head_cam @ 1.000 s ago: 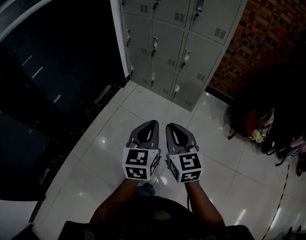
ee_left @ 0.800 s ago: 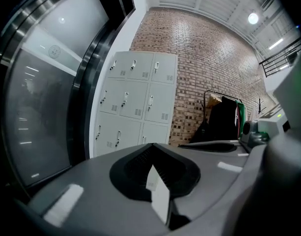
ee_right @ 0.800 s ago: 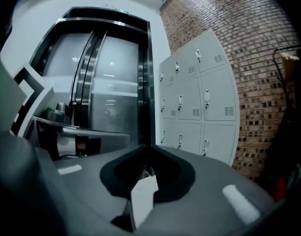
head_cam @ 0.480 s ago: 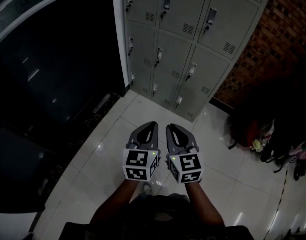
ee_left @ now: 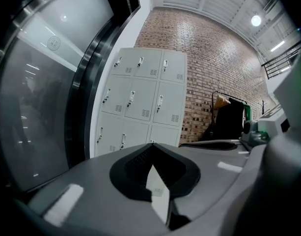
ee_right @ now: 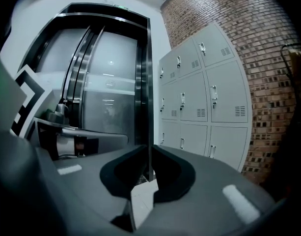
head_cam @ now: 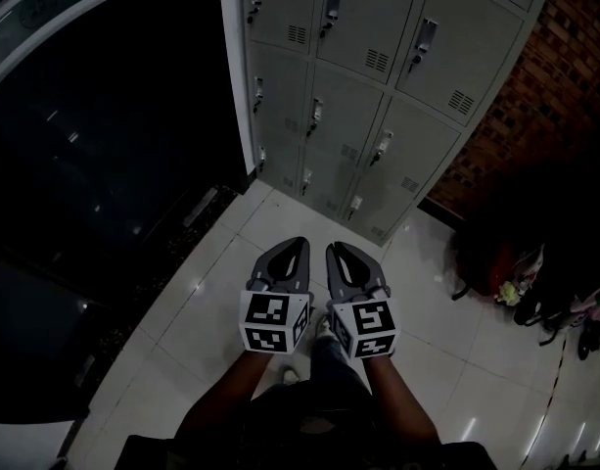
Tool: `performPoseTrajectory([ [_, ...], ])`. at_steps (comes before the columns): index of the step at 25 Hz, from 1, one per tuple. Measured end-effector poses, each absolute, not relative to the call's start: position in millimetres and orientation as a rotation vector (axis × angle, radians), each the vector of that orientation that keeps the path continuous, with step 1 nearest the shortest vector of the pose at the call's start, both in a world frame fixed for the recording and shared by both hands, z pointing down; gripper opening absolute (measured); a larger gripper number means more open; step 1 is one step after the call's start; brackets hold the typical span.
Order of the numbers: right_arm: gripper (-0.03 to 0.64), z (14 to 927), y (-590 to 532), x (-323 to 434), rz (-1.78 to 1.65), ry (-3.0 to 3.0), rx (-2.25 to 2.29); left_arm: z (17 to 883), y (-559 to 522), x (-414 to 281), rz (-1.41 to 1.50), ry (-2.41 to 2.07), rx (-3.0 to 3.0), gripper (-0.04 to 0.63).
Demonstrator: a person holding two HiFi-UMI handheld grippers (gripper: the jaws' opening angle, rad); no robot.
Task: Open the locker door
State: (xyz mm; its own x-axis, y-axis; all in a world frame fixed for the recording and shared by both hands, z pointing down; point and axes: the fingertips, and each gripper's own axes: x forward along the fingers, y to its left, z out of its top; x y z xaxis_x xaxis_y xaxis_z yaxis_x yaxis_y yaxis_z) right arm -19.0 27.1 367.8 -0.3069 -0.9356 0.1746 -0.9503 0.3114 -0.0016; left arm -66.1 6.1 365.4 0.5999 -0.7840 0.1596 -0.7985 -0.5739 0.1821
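The right gripper, jaws together, is pointing just left of the grey lockers, a brick wall standing at their right

Nothing legible shows, not even on the lockers.

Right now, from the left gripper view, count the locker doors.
9 locker doors, three rows of three: top row, middle row, and bottom row, whose lower edges the left gripper covers. No others show.
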Motion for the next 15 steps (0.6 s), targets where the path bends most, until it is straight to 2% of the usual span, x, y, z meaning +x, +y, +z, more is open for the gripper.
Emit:
performPoseTrajectory([
  [15, 0.005, 364, -109, 24, 0.162, -2.513, 1.704, 364, -122, -27, 0.127, -1.409, 2.562, 0.005],
])
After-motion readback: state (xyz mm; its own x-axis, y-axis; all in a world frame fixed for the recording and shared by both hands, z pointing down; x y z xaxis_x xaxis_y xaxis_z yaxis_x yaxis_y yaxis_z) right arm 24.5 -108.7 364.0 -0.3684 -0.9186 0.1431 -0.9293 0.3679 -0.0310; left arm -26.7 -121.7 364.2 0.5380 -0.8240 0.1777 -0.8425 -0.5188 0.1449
